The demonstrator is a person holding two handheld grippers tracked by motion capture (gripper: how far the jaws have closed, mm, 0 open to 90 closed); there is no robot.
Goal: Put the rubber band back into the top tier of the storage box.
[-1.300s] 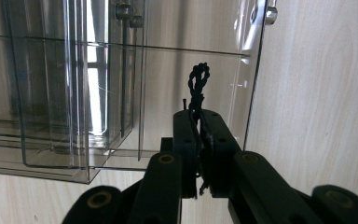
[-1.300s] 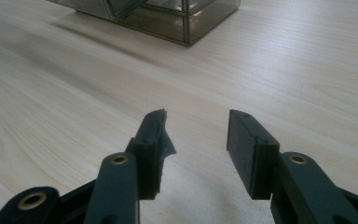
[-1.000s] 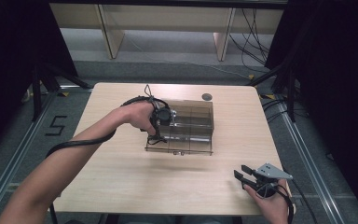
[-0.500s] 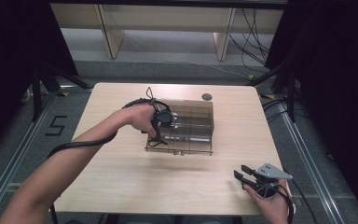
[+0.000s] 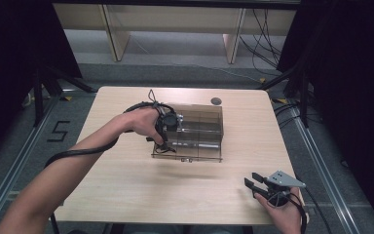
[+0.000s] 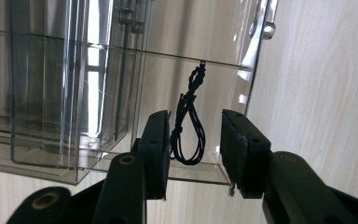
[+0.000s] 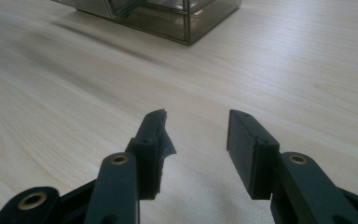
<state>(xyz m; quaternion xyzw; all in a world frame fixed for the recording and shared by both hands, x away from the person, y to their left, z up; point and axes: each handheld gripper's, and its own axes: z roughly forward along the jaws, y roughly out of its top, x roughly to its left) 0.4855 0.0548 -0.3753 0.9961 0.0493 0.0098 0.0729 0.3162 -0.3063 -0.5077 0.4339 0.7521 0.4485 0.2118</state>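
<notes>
Left gripper: hovering released, jaws flanking a black cord loop (hanging on the clear acrylic box).
Right gripper: resting released above the pale wooden table.

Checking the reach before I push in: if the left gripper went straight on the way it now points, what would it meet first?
Probably the black cord loop hanging on the clear box, which lies between the open jaws of the left gripper. Depth is unclear, so the box's panel behind the loop may follow almost at once.
</notes>
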